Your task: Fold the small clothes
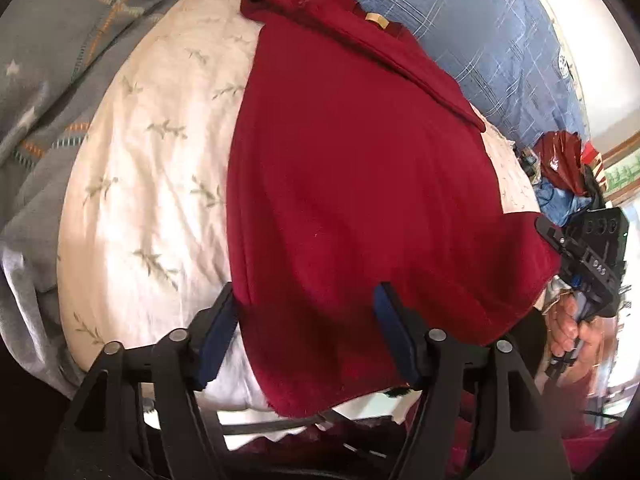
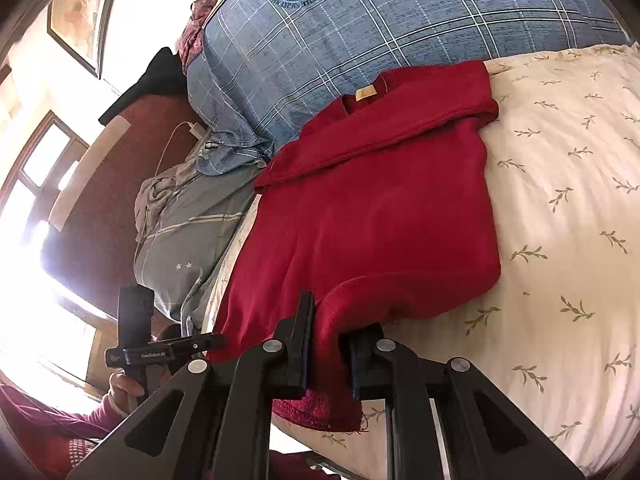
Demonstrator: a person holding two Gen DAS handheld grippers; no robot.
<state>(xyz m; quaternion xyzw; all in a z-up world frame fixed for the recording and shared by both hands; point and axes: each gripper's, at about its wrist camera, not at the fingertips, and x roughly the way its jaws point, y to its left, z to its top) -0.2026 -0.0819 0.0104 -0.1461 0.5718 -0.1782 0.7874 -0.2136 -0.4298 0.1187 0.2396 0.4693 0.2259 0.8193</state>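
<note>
Garment: I had the red top lying flat on the bed, with its collar toward the blue plaid pillow.
Done: I judged both sleeves already folded in across the chest.
Left hand-held gripper: jaws stood wide, straddling the near hem corner without pinching it.
Right hand-held gripper: clamped narrow on the other hem corner.
Left to do: I reckoned the left grasp and the bottom-to-collar fold.

A dark red fleece top lies flat on the leaf-print cream bedding, sleeves folded in, its near hem lifted.
</note>
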